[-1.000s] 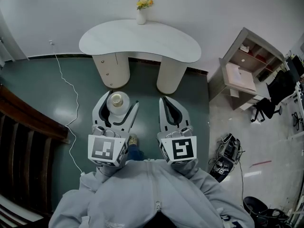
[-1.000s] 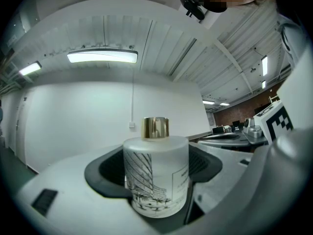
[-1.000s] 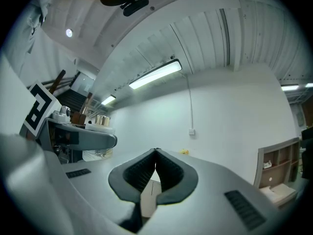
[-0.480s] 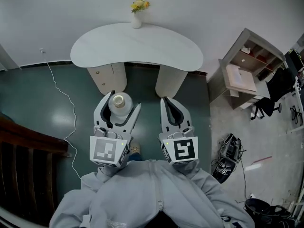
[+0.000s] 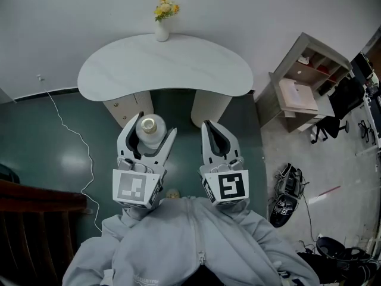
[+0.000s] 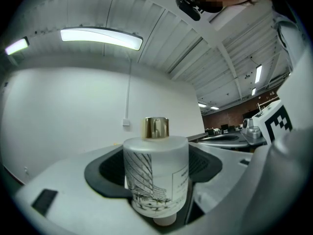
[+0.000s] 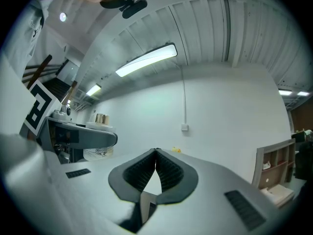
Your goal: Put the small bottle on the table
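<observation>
Gripping small bottle [image 6: 155,180] upright btwn left gripper [image 5: 156,124] jaws; right gripper [image 5: 206,124] jaws closed.

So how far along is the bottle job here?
Done: small bottle is gripped by the left gripper. In hand: it is held short of the table, not yet over its top. Left: reach the table, set it down, release. Idle: right gripper, shut, empty.

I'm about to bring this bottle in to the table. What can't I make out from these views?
- Base of the small bottle: left gripper view, hidden between the left fingers; head view, under its own cap and body.
- Label print: left gripper view, too small to read.
- Top of the table: left gripper view, behind bottle and fingers.
</observation>
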The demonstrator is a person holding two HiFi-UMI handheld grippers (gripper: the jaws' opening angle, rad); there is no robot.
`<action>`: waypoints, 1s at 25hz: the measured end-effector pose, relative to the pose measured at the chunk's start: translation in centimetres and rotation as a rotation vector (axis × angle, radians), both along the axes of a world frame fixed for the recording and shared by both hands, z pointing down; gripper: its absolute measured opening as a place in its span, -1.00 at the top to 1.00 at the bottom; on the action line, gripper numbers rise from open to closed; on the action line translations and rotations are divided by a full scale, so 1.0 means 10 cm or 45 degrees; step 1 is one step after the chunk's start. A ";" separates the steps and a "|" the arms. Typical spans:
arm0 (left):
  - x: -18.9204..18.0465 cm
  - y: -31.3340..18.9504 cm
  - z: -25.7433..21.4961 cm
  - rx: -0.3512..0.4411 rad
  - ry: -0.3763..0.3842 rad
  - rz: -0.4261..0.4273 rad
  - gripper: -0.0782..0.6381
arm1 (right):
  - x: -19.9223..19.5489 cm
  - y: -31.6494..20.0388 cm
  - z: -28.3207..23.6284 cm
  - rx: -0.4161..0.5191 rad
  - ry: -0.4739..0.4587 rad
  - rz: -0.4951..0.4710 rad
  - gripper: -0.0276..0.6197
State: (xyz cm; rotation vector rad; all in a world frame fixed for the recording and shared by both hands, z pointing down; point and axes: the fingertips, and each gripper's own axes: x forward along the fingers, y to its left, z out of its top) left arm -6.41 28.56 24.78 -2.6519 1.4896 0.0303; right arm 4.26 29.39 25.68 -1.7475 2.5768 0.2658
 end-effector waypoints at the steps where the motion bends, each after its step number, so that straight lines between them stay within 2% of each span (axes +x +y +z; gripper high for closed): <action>1: -0.01 -0.05 0.01 -0.002 -0.001 0.006 -0.15 | -0.02 -0.05 0.01 -0.002 0.000 0.004 0.83; 12: -0.10 -0.33 0.09 -0.039 0.013 0.033 -0.15 | -0.06 -0.31 0.08 -0.036 -0.011 0.045 0.83; 20: -0.07 -0.52 0.11 -0.039 0.010 0.029 -0.15 | -0.10 -0.53 0.06 -0.014 -0.016 0.011 0.83; 25: -0.03 -0.83 0.09 -0.026 0.041 0.018 -0.15 | -0.08 -0.85 0.08 -0.015 -0.015 -0.008 0.83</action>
